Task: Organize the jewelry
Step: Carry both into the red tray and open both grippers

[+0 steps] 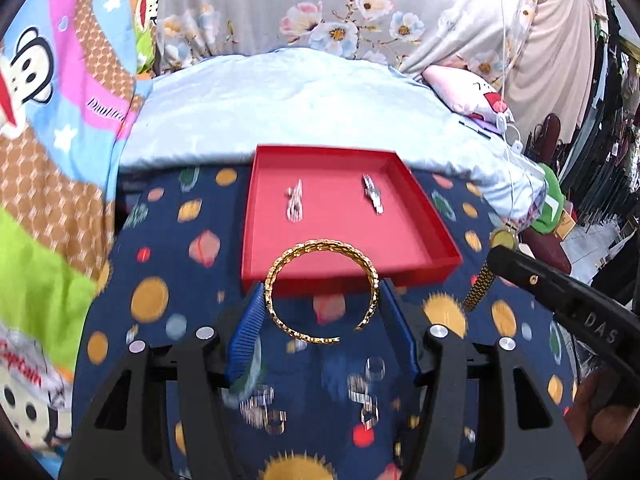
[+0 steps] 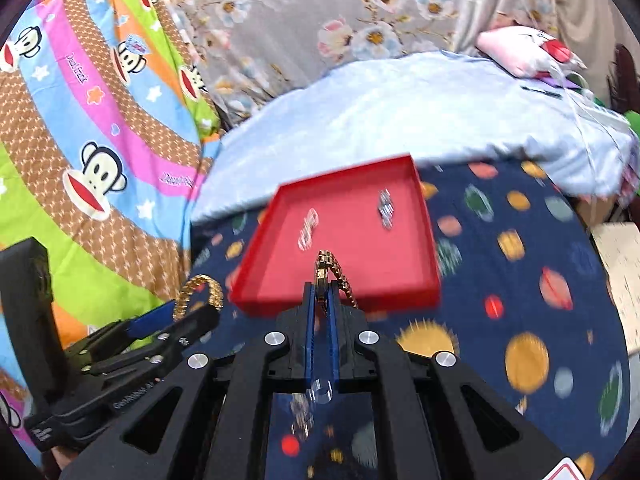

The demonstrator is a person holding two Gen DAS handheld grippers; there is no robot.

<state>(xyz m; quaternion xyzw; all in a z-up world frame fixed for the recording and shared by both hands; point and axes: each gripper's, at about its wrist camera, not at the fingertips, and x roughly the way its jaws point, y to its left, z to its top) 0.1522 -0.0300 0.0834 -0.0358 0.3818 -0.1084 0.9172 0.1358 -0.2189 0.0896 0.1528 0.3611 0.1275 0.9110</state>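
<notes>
Left wrist: left gripper (image 1: 322,304) clamps gold bangle (image 1: 321,291) between blue pads, just before red tray (image 1: 416,200) holding two silver pieces (image 1: 295,201). Right wrist: right gripper (image 2: 321,296) closed on gold watch (image 2: 334,276) over tray's near edge; planet-print cloth (image 2: 520,280) underneath.

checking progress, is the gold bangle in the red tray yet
Not yet. The gold bangle is held between the left gripper's fingers, in front of the red tray's near wall.
</notes>
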